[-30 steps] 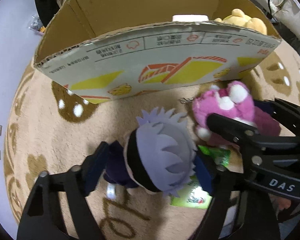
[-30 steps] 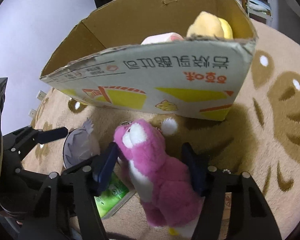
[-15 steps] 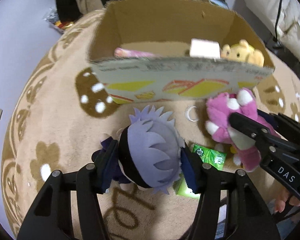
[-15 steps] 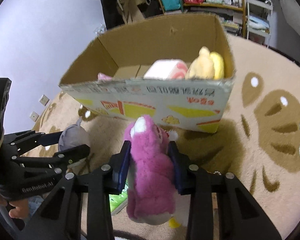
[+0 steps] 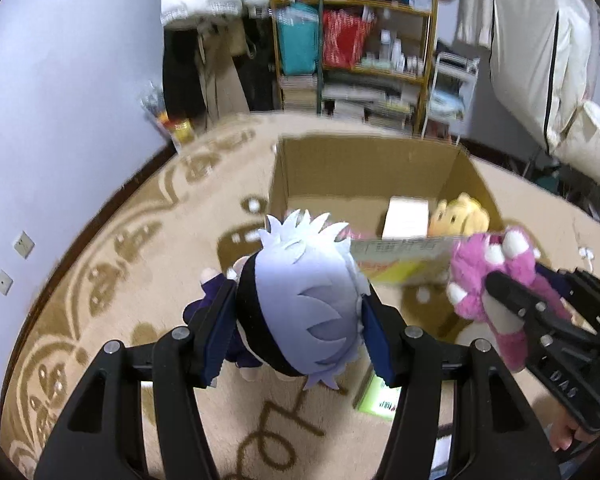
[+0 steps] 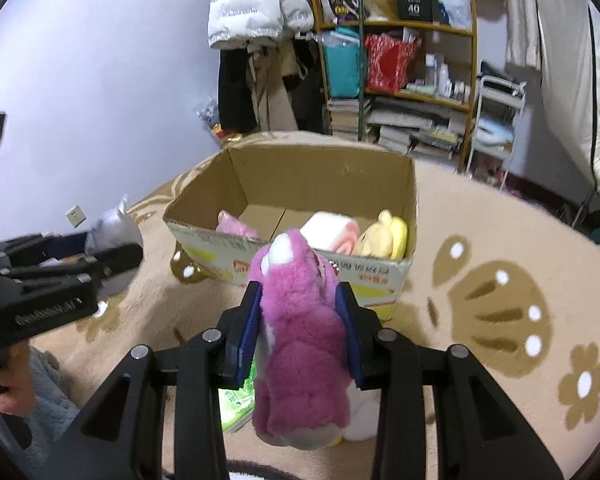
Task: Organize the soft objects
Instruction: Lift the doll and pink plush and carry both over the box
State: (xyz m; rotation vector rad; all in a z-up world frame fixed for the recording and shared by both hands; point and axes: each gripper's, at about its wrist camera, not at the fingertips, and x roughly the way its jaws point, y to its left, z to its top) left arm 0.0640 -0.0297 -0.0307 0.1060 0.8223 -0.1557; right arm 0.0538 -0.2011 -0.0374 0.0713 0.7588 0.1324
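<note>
My left gripper [image 5: 296, 320] is shut on a plush doll with spiky pale-lilac hair [image 5: 300, 300], lifted off the rug. My right gripper [image 6: 300, 320] is shut on a pink plush bear [image 6: 300, 328], also in the air; the left wrist view shows it at the right [image 5: 496, 280]. Ahead on the rug stands an open cardboard box [image 6: 404, 200] holding a yellow plush [image 6: 384, 236], a white-and-pink roll plush [image 6: 332, 232] and a pink soft item [image 6: 236, 228]. Both held toys hang in front of the box's near wall [image 5: 400, 260].
A green packet [image 5: 380, 400] lies on the patterned beige rug [image 6: 500, 300] under the grippers. Behind the box are a wooden shelf [image 6: 400, 60] full of books and bags, hanging coats and a lilac wall. A hand [image 6: 12, 392] grips the left tool's handle.
Both grippers have closed on their toys and lifted them off the rug. The views have tilted up, so the box interior and the shelf behind now show.
</note>
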